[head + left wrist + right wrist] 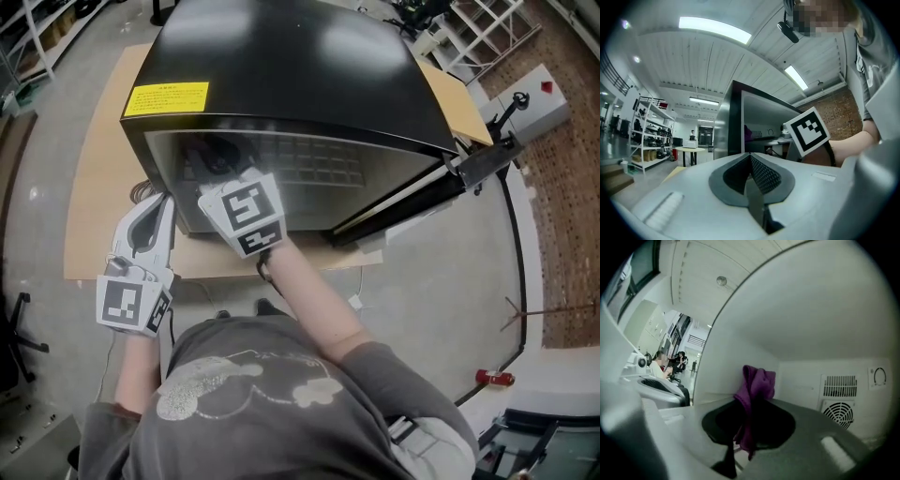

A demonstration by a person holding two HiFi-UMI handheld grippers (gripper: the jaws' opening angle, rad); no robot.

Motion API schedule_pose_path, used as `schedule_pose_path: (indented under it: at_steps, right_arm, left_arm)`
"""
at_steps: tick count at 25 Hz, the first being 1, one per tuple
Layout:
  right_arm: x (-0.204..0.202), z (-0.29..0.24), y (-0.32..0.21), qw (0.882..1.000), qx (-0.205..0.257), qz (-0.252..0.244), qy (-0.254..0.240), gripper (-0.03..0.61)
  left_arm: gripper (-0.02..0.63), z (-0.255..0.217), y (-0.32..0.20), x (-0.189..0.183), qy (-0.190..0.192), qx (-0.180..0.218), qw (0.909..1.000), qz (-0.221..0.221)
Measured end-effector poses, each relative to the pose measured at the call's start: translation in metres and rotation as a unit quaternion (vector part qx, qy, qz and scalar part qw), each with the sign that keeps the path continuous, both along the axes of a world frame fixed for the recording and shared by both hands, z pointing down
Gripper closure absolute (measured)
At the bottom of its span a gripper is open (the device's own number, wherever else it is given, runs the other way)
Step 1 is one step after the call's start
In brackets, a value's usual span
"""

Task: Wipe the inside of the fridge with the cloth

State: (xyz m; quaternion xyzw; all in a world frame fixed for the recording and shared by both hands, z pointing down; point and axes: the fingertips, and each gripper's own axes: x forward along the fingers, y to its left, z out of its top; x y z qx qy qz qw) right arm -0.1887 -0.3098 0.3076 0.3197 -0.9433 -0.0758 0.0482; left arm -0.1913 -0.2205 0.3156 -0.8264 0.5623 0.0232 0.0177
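A black mini fridge (281, 66) stands on a wooden board (98, 187), its door (422, 192) swung open to the right. My right gripper (225, 178) reaches into the opening; its tips are hard to make out from the head view. In the right gripper view it (750, 408) is shut on a purple cloth (757, 380), which stands up between the jaws close to the white left inner wall (722, 366). My left gripper (157, 208) hangs outside at the fridge's front left corner. Seen in its own view, it (751, 164) is shut with nothing in it.
On the fridge's back wall are a fan vent (836, 411) and a dial (880, 376). A white box with a red button (534, 98) stands right of the fridge, a red object (494, 378) lies on the floor. Shelving (649, 131) stands far off.
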Motion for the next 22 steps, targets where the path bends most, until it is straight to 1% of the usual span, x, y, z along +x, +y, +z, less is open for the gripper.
schedule_pose_path:
  at_steps: [7, 10, 12, 15, 18, 20, 22]
  right_arm:
    - [0.001, 0.005, 0.055, 0.996, -0.018, -0.084, -0.015, 0.538]
    - [0.004, 0.006, 0.070, 0.993, -0.021, -0.112, -0.016, 0.538]
    - [0.007, 0.007, 0.075, 0.992, -0.019, -0.121, -0.013, 0.538]
    - [0.011, 0.006, 0.070, 0.993, -0.009, -0.117, -0.006, 0.538]
    - [0.014, 0.008, 0.051, 0.995, -0.021, -0.094, 0.008, 0.538]
    - [0.015, 0.016, 0.032, 0.997, -0.035, -0.062, 0.039, 0.538]
    - [0.017, 0.024, 0.017, 0.995, -0.044, -0.036, 0.078, 0.538]
  left_arm:
    - [0.597, 0.007, -0.002, 0.003, 0.010, -0.015, 0.9992, -0.037]
    - [0.597, 0.010, -0.002, 0.004, 0.007, -0.020, 0.9986, -0.048]
    - [0.596, 0.011, -0.002, 0.003, 0.007, -0.022, 0.9981, -0.057]
    - [0.596, 0.012, -0.001, -0.001, 0.011, -0.024, 0.9970, -0.073]
    - [0.597, 0.010, -0.002, 0.001, 0.011, -0.021, 0.9969, -0.075]
    - [0.596, 0.010, -0.004, 0.006, 0.011, -0.019, 0.9973, -0.071]
    - [0.595, 0.009, -0.005, 0.011, 0.013, -0.018, 0.9977, -0.064]
